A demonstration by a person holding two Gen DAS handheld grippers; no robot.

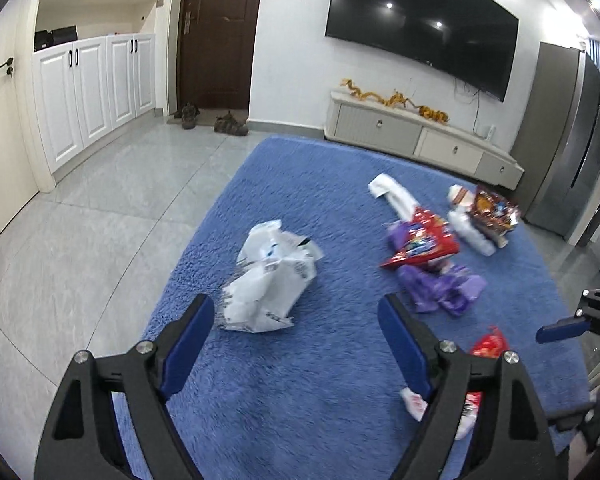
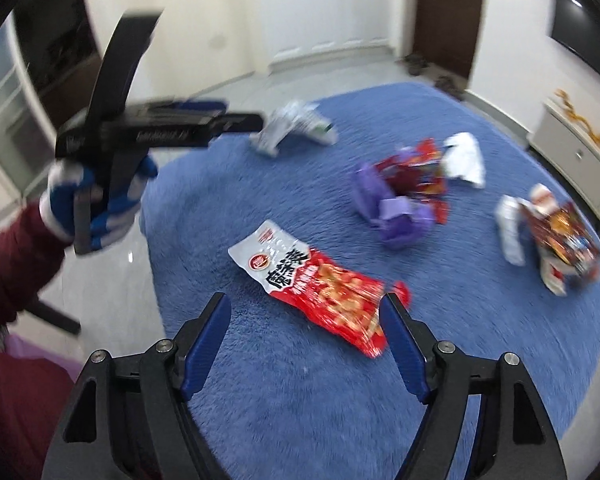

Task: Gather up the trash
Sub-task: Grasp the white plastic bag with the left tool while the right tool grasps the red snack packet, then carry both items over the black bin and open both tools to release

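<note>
right gripper (image 2: 304, 312) wide open, empty, over red snack packet (image 2: 320, 288)

White bag: crumpled white plastic bag with black print (image 1: 266, 280), lying alone toward the left edge of the rug.
Snack packet: flat red-and-white foil packet with printed characters (image 2: 320, 286), lying diagonally.
Purple heap: crumpled purple plastic bag (image 2: 392, 210) with red wrappers (image 2: 418, 168) on it, mid-rug.
Far pile: dark multicoloured packet (image 2: 566, 242) touching white wrappers (image 2: 510, 224).
</note>
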